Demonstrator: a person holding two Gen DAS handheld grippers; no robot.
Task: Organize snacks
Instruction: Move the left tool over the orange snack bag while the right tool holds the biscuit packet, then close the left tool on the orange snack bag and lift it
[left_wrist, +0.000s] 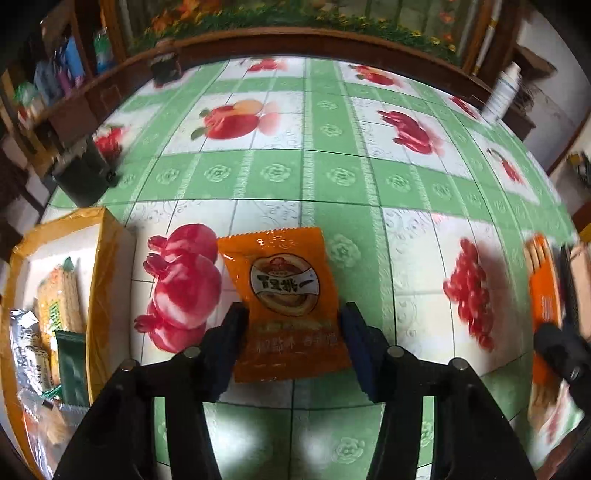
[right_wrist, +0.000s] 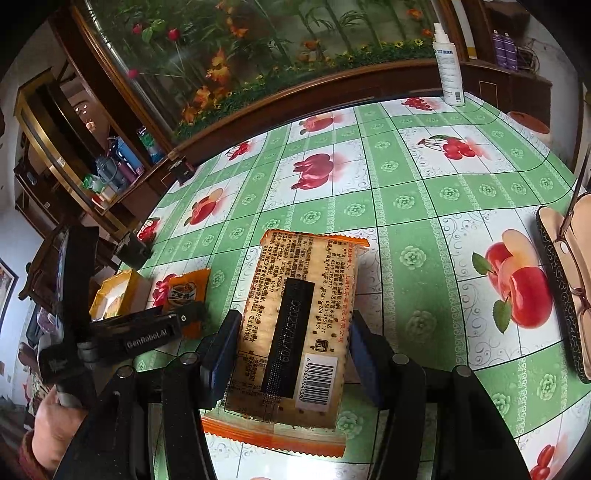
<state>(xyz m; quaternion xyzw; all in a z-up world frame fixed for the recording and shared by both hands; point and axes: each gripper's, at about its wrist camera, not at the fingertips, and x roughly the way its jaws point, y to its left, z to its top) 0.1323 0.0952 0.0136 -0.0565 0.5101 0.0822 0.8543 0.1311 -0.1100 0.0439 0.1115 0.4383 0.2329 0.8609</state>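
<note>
An orange snack packet (left_wrist: 284, 280) lies on the fruit-print tablecloth (left_wrist: 332, 173). My left gripper (left_wrist: 293, 332) stands over its near half, with a blue pad against each side edge. Left of it is a yellow box (left_wrist: 107, 258) holding several wrapped snacks. In the right wrist view my right gripper (right_wrist: 293, 347) is shut on a long cracker pack (right_wrist: 306, 266), back side up, its near end raised off the table. That view also shows the left gripper (right_wrist: 184, 317) over the orange packet (right_wrist: 186, 290), the box (right_wrist: 114, 295) and a hand (right_wrist: 55, 424) on the handle.
A white spray bottle (right_wrist: 448, 66) stands at the table's far edge. Glasses on a dark case (right_wrist: 565, 280) lie at the right. A black object (left_wrist: 86, 177) sits at the left edge beyond the box. A wooden shelf unit borders the far side.
</note>
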